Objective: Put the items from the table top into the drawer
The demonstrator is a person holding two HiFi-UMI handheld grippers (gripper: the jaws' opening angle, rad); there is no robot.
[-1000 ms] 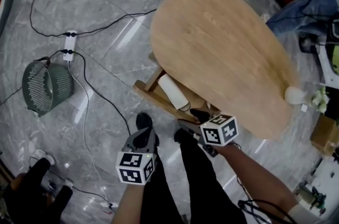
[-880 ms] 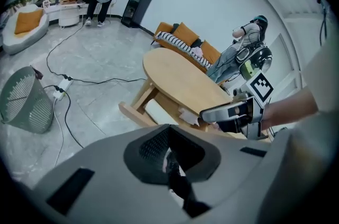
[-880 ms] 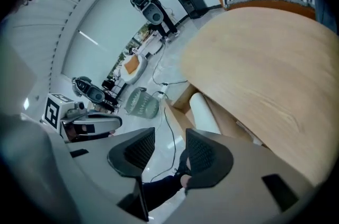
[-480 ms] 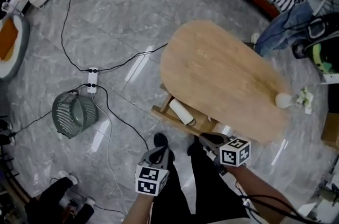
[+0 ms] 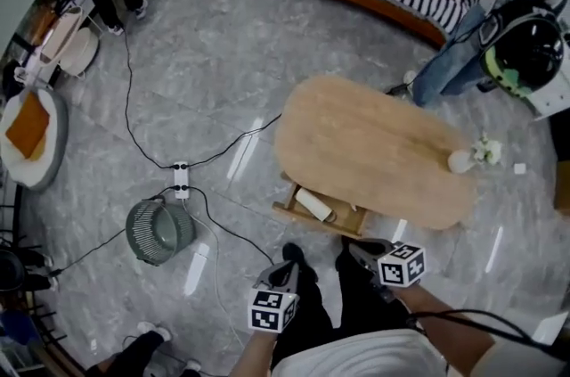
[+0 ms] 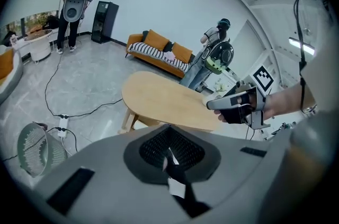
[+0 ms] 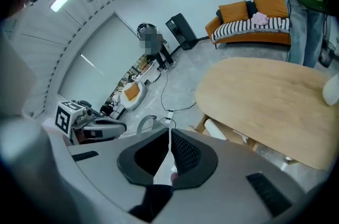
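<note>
While both claws hung short of the desk (image 5: 374, 143), the head view recorded: left claw (image 5: 281, 275) and right claw (image 5: 365, 250) closed; open drawer (image 5: 307, 217) just ahead of them, holding a white roll (image 5: 313, 204); white vase (image 5: 461, 159) on the desk top, well beyond the right claw.
Left gripper view: jaws together, empty.
Right gripper view: jaws had just been closing, nothing between.
Step judged: roll stowed. Next: fetch the vase, or shut the drawer.

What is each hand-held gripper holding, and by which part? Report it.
Nothing is held. The left hand-held gripper is shut and empty. The right hand-held gripper has just been closing its jaws, with nothing between them.
</note>
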